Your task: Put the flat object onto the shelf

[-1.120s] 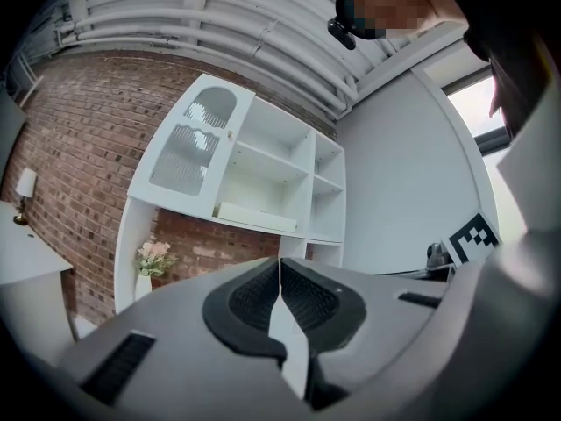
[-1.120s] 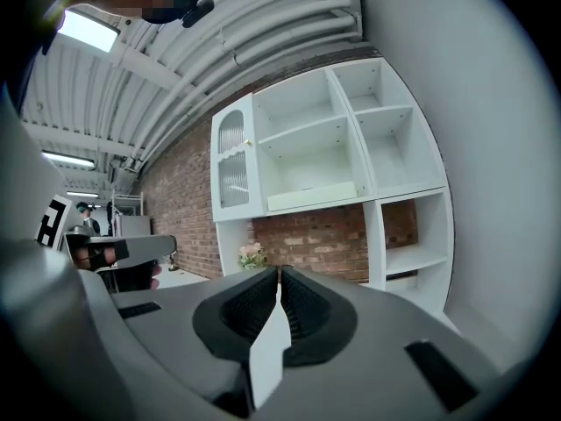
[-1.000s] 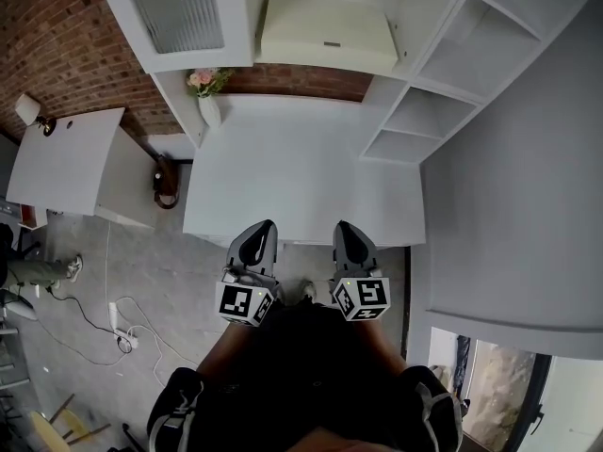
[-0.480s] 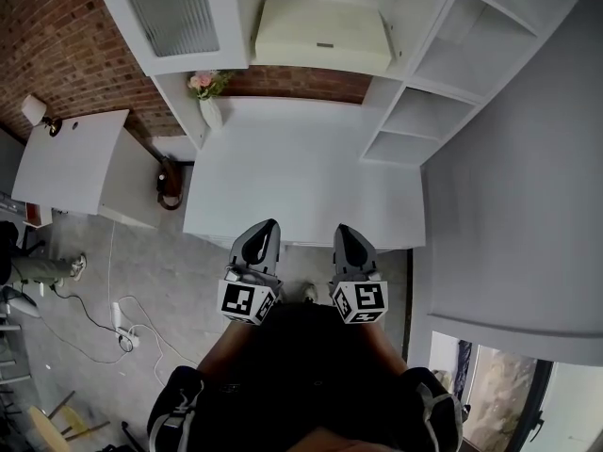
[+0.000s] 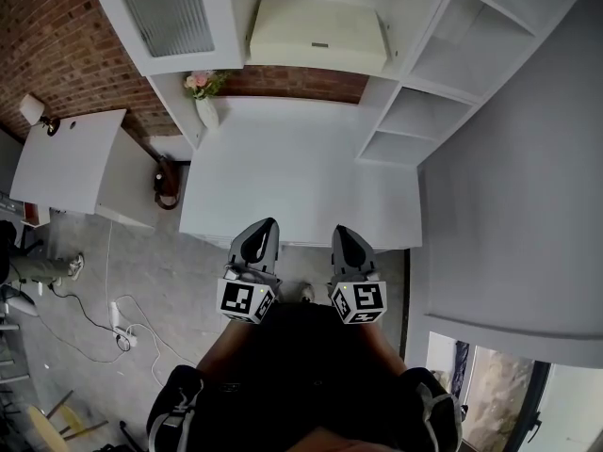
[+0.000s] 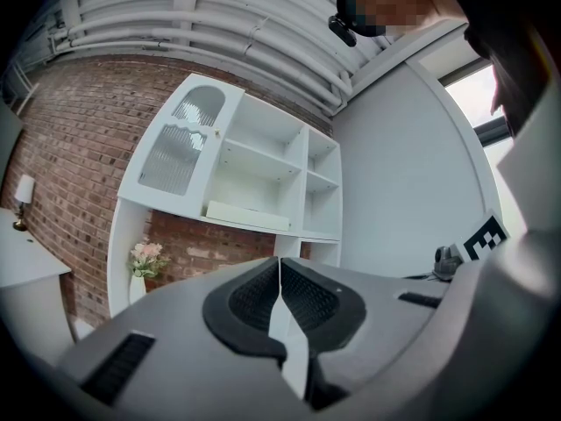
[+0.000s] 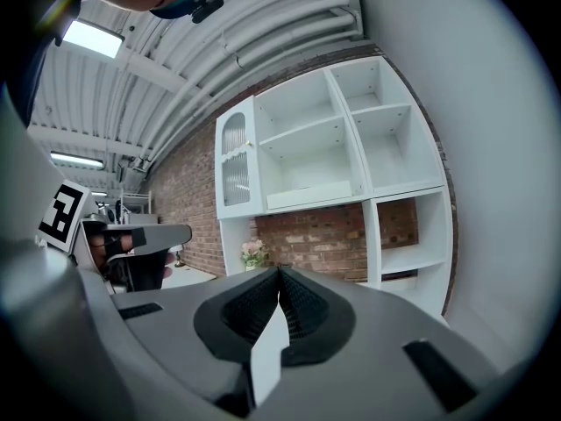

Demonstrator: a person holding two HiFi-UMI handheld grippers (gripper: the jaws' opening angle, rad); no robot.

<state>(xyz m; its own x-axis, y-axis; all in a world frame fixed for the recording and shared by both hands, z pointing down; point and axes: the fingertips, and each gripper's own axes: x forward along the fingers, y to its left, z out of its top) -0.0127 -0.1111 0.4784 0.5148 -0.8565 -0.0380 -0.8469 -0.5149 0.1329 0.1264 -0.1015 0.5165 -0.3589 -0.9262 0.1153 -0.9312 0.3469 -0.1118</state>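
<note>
A flat cream box (image 5: 318, 34) lies on the middle shelf of the white shelf unit (image 5: 405, 111) behind the white table (image 5: 301, 177). The same box shows in the left gripper view (image 6: 248, 215) and in the right gripper view (image 7: 317, 195). My left gripper (image 5: 267, 226) and right gripper (image 5: 342, 229) hang side by side at the table's near edge, well short of the shelves. Both are shut with nothing between their pads, as the left gripper (image 6: 279, 261) and right gripper (image 7: 280, 272) show in their own views.
A white vase with pink flowers (image 5: 205, 97) stands at the table's back left corner. A second white desk (image 5: 66, 158) with a small lamp (image 5: 30, 109) is at the left. Cables (image 5: 118, 323) lie on the grey floor. A white wall (image 5: 509, 196) closes the right side.
The head view has shifted slightly; both grippers stay shut in almost the same place at the table's near edge.
</note>
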